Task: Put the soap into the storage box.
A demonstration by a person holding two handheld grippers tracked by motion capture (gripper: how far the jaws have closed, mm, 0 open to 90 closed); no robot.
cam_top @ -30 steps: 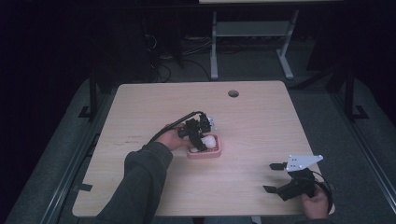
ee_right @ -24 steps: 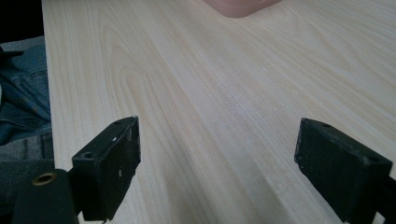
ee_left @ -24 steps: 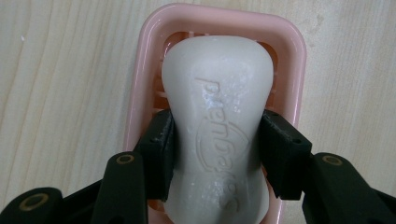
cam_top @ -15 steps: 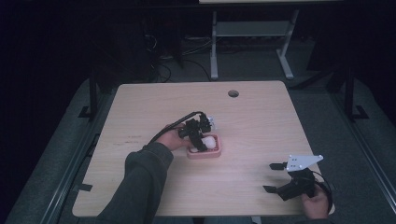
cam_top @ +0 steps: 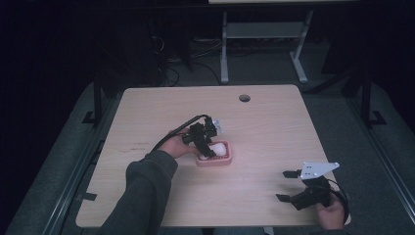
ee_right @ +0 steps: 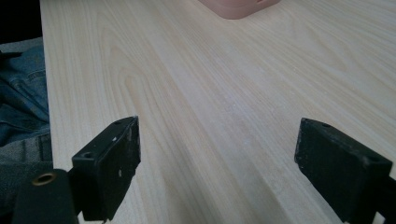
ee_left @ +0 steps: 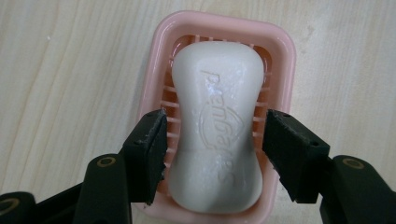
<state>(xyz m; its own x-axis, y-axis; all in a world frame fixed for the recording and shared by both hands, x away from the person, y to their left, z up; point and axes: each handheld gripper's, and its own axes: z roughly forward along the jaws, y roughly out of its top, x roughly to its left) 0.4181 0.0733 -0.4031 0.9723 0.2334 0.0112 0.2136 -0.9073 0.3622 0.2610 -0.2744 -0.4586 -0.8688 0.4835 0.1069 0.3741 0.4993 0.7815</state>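
A white bar of soap (ee_left: 217, 130) lies in a pink ribbed soap dish (ee_left: 280, 56) at the middle of the table. My left gripper (ee_left: 215, 119) points down over the dish, one jaw on each side of the bar. Its jaws have just been opening, and a narrow gap shows between each pad and the soap. From above, the left gripper (cam_top: 205, 147) hangs over the soap (cam_top: 219, 147) and the dish (cam_top: 214, 161). My right gripper (cam_top: 283, 185) stands wide open near the front right corner with nothing between its fingers; in its own view the right gripper (ee_right: 215, 140) faces bare wood.
The wooden table (cam_top: 274, 137) has a round cable hole (cam_top: 244, 98) near its far edge. The pink dish (ee_right: 238, 7) sits far ahead in the right gripper view. A white desk frame (cam_top: 264, 29) and cables lie on the floor behind the table.
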